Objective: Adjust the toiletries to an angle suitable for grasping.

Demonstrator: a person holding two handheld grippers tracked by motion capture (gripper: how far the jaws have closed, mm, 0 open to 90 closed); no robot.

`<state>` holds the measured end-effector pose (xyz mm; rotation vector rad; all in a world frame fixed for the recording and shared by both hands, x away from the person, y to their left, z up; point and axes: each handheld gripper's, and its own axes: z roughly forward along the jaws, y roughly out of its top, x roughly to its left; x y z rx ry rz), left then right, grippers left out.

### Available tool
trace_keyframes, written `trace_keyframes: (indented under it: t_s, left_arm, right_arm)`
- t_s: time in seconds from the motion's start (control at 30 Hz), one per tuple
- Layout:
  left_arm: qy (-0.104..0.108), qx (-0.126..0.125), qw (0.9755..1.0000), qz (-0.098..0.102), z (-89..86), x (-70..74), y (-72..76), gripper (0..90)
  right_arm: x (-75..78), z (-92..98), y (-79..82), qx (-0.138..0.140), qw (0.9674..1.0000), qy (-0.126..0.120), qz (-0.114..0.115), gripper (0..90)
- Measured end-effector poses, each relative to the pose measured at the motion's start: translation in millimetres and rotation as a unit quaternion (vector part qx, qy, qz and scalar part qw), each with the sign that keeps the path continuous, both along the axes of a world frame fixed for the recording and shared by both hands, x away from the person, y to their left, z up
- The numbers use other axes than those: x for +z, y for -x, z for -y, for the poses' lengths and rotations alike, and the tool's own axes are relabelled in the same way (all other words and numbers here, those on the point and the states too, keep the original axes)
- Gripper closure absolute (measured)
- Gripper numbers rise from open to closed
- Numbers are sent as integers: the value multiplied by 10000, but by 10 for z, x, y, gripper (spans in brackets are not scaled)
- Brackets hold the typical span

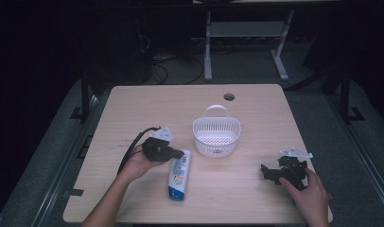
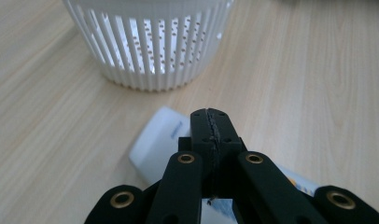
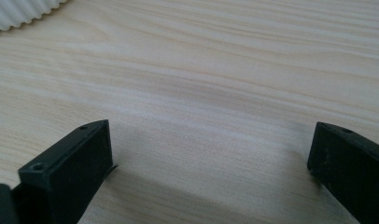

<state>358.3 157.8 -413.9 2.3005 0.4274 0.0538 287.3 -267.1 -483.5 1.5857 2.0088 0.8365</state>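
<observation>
A white tube with a blue label (image 1: pixel 179 174) lies flat on the wooden table (image 1: pixel 133 109), in front and to the left of a white slatted basket (image 1: pixel 216 134) with a handle. My left gripper (image 1: pixel 179 153) hovers just over the tube's far end, jaws shut together with nothing between them. In the left gripper view the shut gripper (image 2: pixel 211 122) sits above the tube's flat white end (image 2: pixel 157 142), and the basket (image 2: pixel 150 42) stands close ahead. My right gripper (image 1: pixel 270 174) rests near the table's front right, jaws wide open over bare wood (image 3: pixel 211 144).
A round cable hole (image 1: pixel 229 97) lies in the table's far side behind the basket. A desk frame and cables (image 1: pixel 180 66) stand on the dark floor beyond the table. The basket's edge (image 3: pixel 19 14) shows at the top left of the right gripper view.
</observation>
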Motion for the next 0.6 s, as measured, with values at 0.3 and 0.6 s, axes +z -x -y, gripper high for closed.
trace_keyframes:
  t_s: [0.3, 0.6]
  left_arm:
    - [-159, -85, 9998, 89, 245, -95, -131, 900]
    - [-337, -122, 9993, 82, 364, -222, -162, 900]
  right_arm:
    - [0, 0, 0, -2, 10000, -1, -2, 0]
    - [0, 0, 0, -2, 10000, -1, -1, 0]
